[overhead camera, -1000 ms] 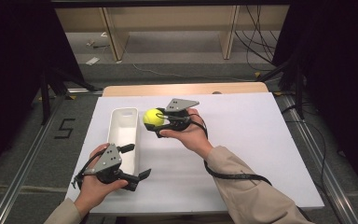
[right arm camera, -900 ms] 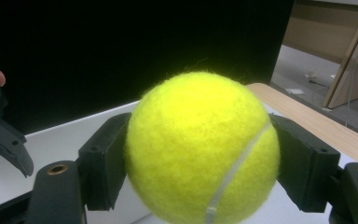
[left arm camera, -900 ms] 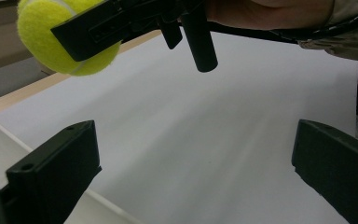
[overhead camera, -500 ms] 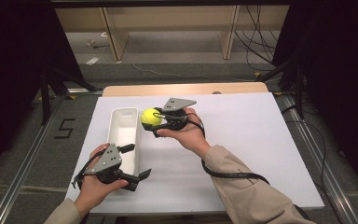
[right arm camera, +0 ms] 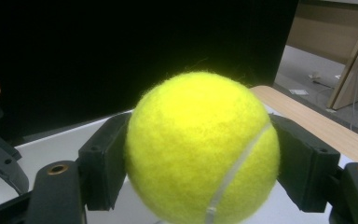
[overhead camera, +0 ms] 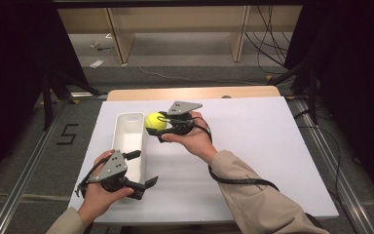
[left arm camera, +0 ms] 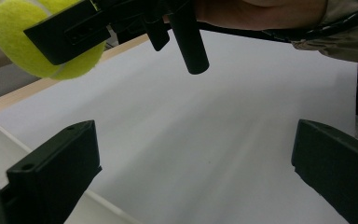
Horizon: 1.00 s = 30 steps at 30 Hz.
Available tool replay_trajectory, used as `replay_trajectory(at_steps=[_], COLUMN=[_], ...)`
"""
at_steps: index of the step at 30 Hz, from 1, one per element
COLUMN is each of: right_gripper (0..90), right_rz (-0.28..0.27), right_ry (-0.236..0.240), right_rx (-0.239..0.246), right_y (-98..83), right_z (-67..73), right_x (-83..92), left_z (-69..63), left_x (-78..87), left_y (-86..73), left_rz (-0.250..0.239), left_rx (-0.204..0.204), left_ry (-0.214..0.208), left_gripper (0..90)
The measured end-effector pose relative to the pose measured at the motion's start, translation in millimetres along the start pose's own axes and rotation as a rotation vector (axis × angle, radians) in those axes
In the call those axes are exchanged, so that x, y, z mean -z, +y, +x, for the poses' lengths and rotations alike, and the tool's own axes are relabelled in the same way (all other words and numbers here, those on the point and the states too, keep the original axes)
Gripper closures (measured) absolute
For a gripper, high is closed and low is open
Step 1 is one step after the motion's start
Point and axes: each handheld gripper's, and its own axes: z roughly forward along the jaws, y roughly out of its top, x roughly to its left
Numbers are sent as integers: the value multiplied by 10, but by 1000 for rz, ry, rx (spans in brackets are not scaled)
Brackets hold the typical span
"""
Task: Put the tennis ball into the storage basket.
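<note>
I see even overhead light on the white table (overhead camera: 272,146); dark frame sides; soft shadows; the close tennis ball (right arm camera: 200,149) slightly blurred.

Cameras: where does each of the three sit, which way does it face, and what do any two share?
High view: above the person's side, facing forward and down on the white table; both forearms, left gripper, right gripper, white bin.
Left gripper view: rides the left gripper, open jaws facing across the table.
Right gripper view: rides the right gripper, clamped on the tennis ball.
Shared: the tennis ball appears in all three.
</note>
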Motion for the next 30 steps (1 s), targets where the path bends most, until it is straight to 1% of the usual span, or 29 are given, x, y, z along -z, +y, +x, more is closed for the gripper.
replay_trajectory(at_steps=[8, 24, 30], right_gripper=[271, 271, 271], right_rz=[-3, -2, 4], right_ry=[2, 6, 19], right_rx=[-4, -9, -3], right_y=[7, 1, 12], right_z=[-2, 13, 38], right_x=[-21, -93, -135], left_z=[4, -2, -2], left_x=[3, 6, 4], left_y=[1, 2, 3], left_rz=[-2, -3, -3], left_rx=[-4, 1, 1], left_ry=[1, 0, 0], left_gripper=[6, 7, 7])
